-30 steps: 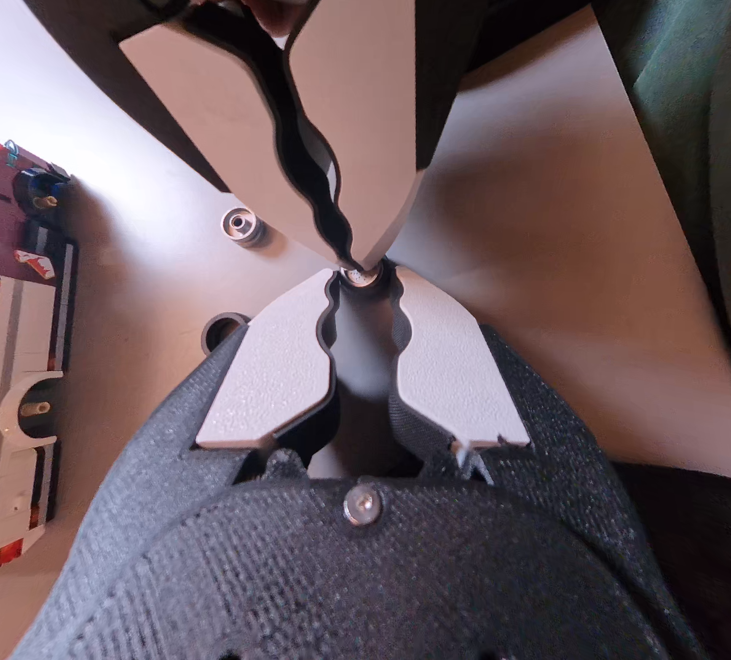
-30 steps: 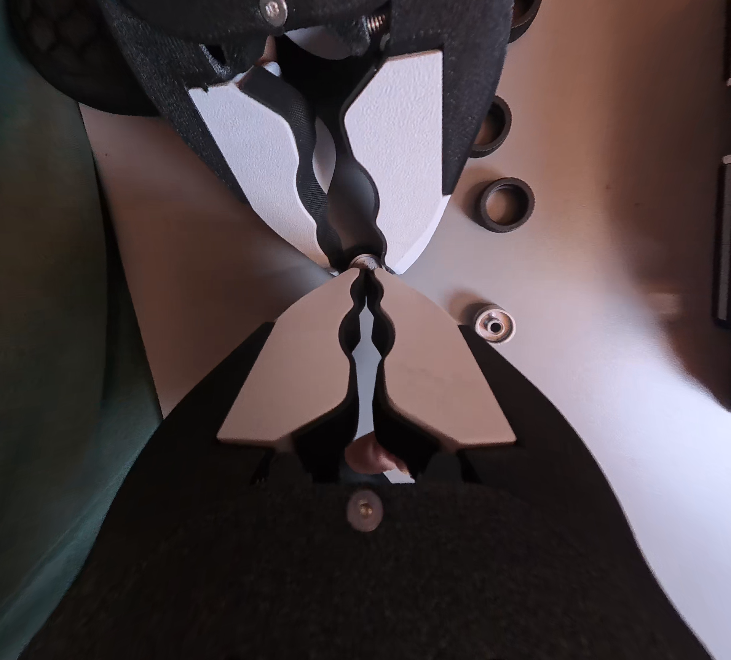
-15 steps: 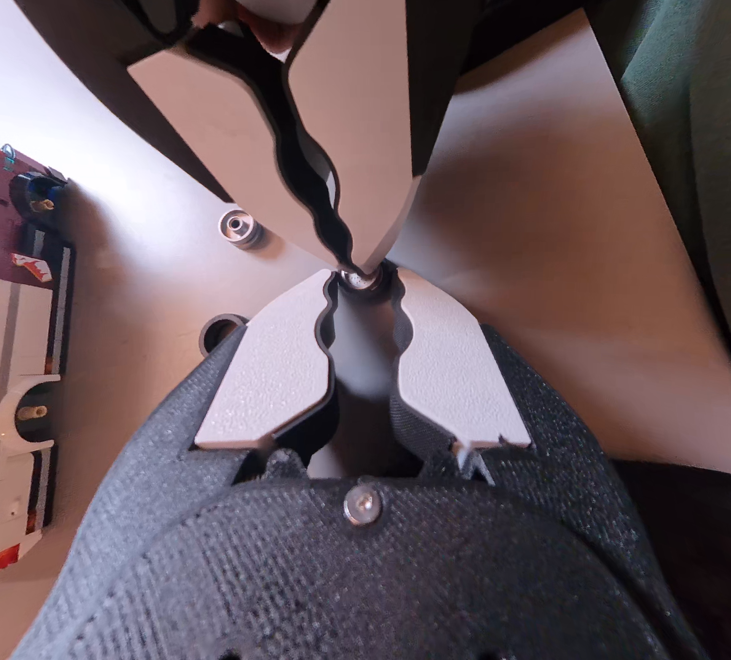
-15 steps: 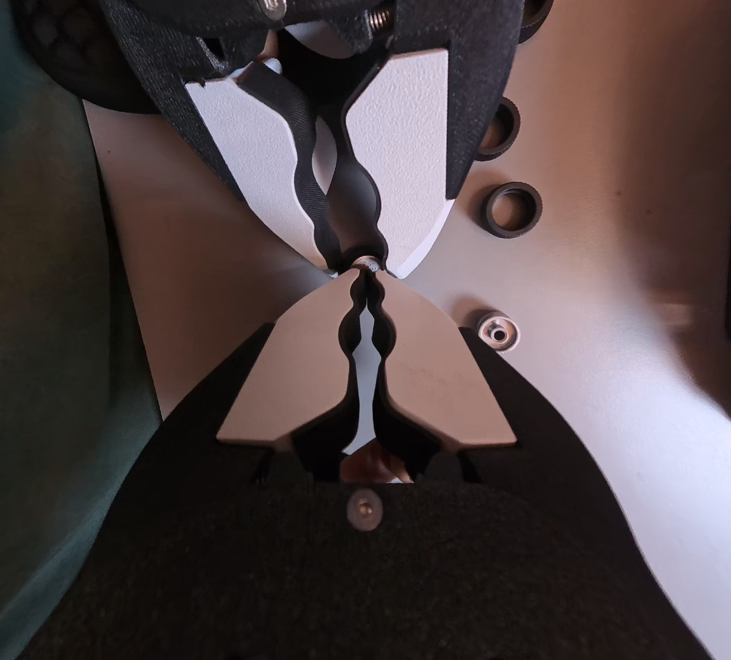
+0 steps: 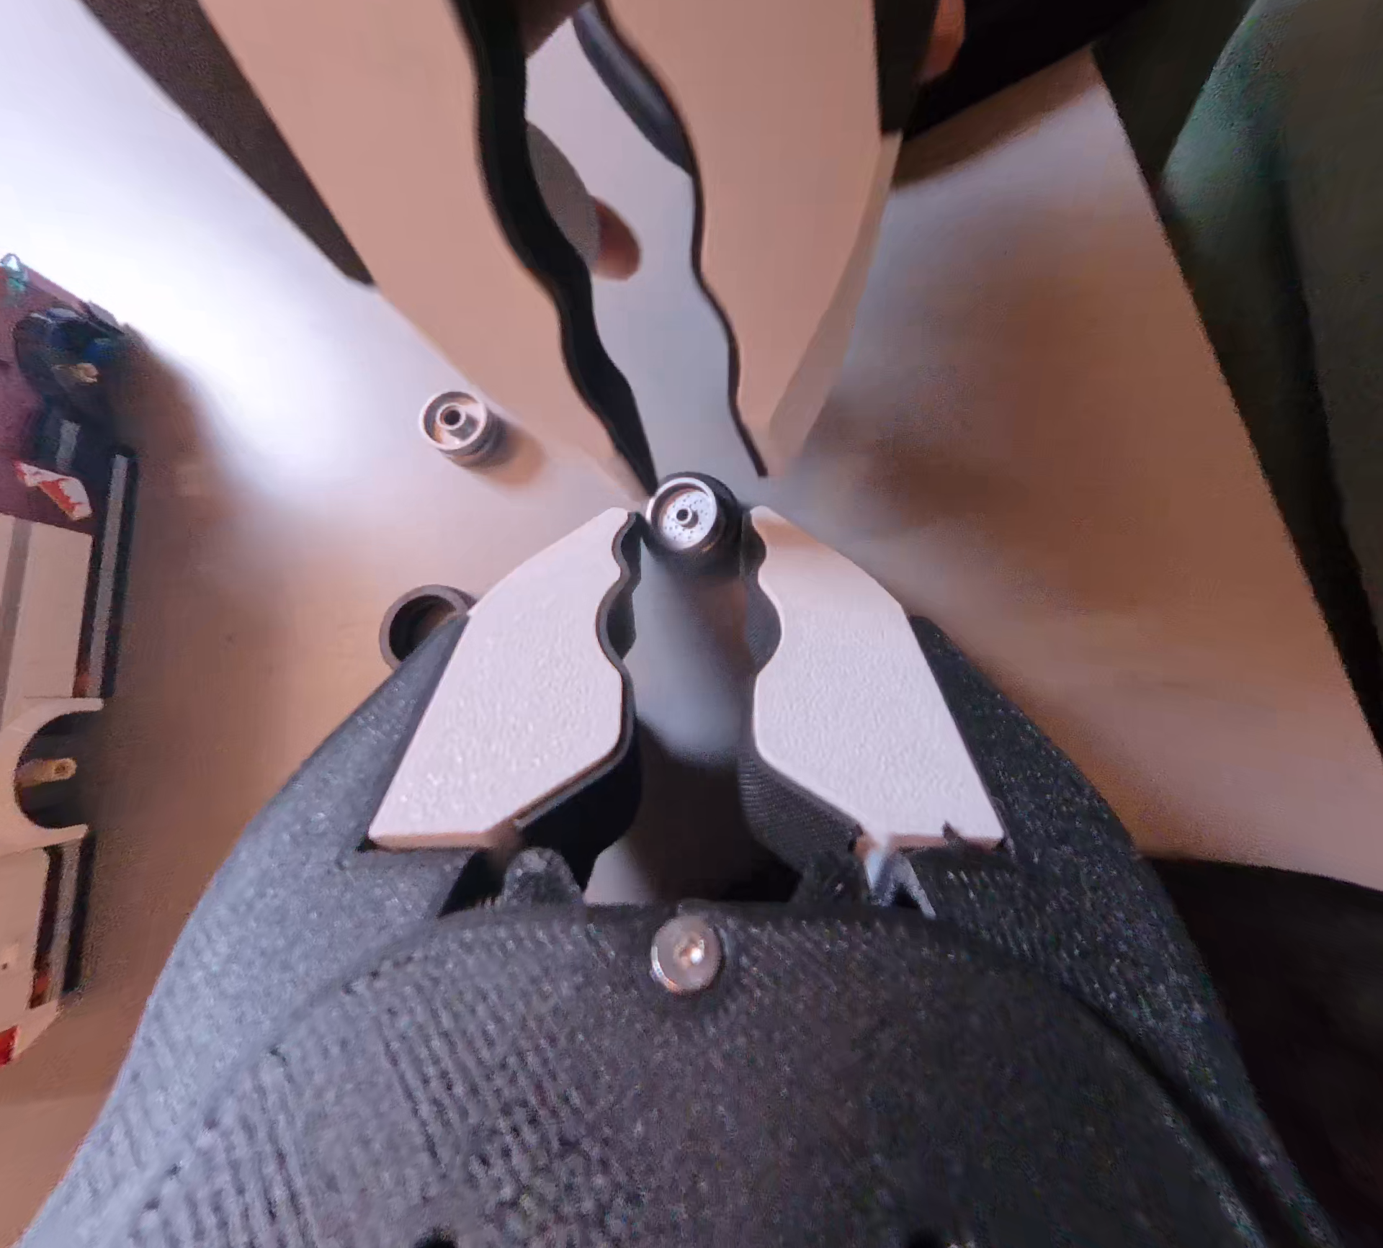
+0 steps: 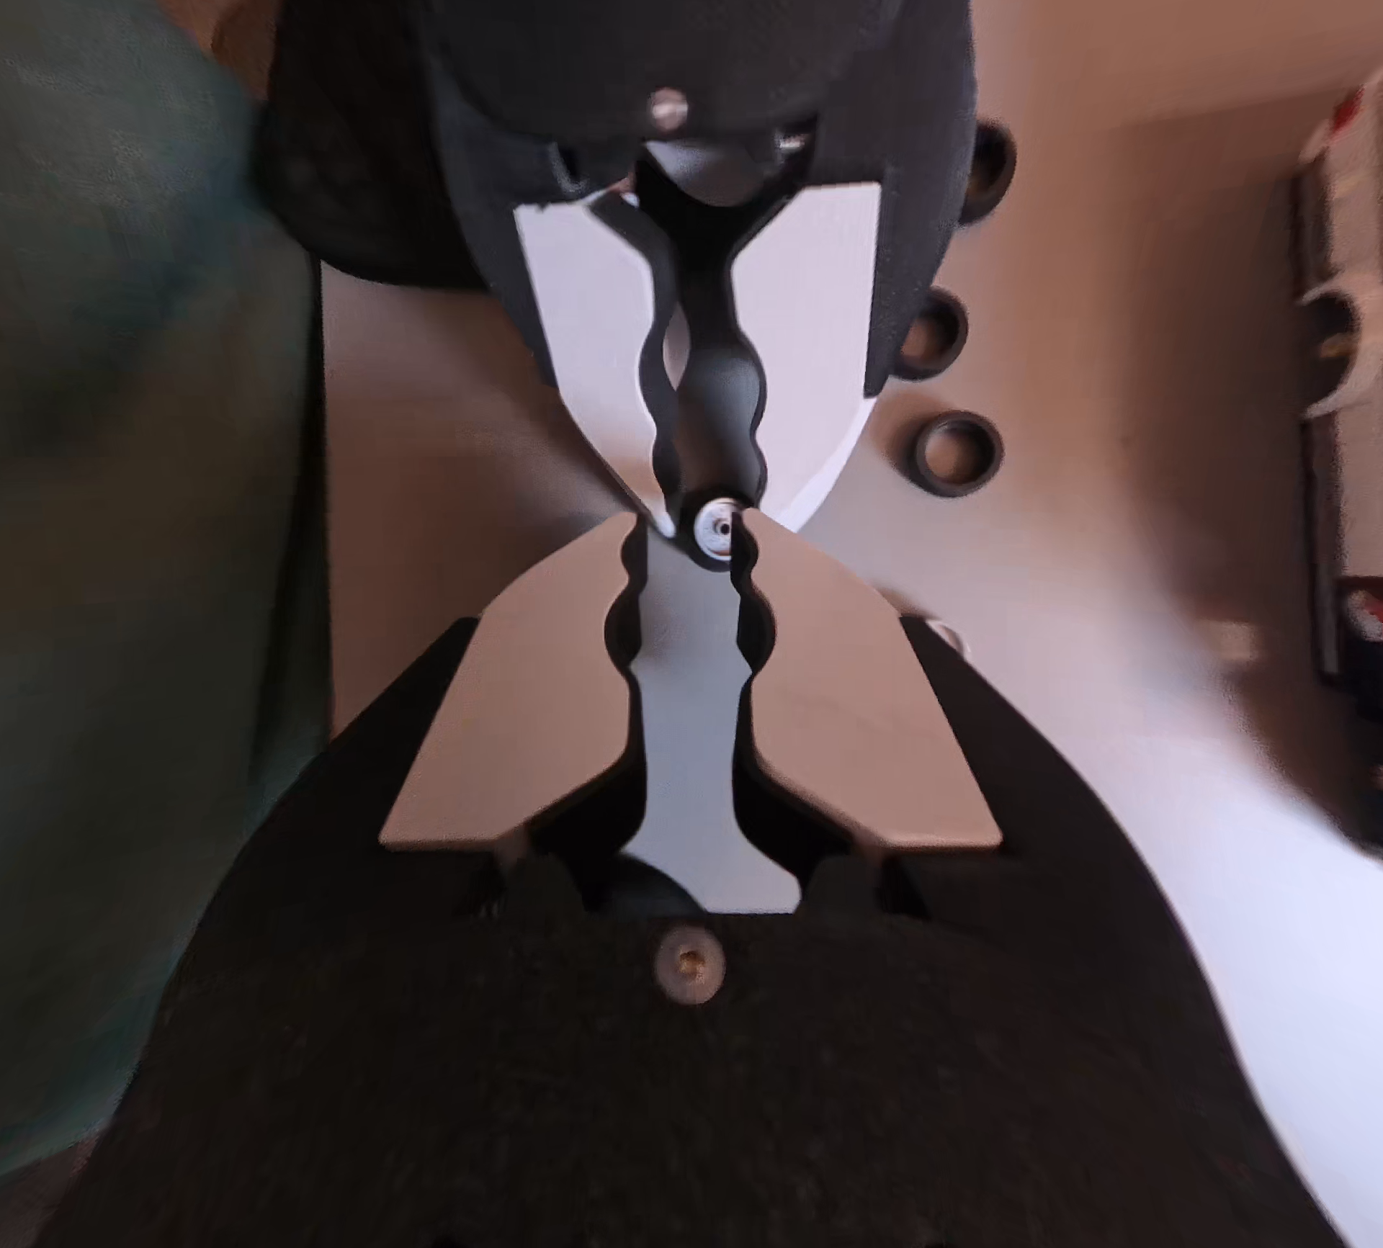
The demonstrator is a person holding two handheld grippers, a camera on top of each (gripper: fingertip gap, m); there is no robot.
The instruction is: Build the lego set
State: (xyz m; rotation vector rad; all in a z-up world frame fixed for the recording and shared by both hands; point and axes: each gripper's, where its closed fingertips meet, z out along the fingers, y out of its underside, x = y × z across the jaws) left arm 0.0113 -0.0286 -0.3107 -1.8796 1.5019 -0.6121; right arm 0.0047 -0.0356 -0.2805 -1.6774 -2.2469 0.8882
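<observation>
Left claw (image 5: 692, 527) pinches a small metal roller (image 5: 687, 522); right claw (image 6: 692, 531), fingers apart, faces it tip to tip above the desk (image 5: 973, 539).

Shiny metal wheel (image 5: 690, 527) rimmed in matt black rubber; matt, grainy pale plastic fingers (image 5: 524, 696); coarse woven black housing (image 5: 673, 1100); smooth satin white table (image 5: 224, 284); matt black rubber ring (image 6: 958, 455).

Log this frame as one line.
left gripper: shut on metal wheel hub with black tyre | right gripper: open, facing it | table: spare hub, black rings
</observation>
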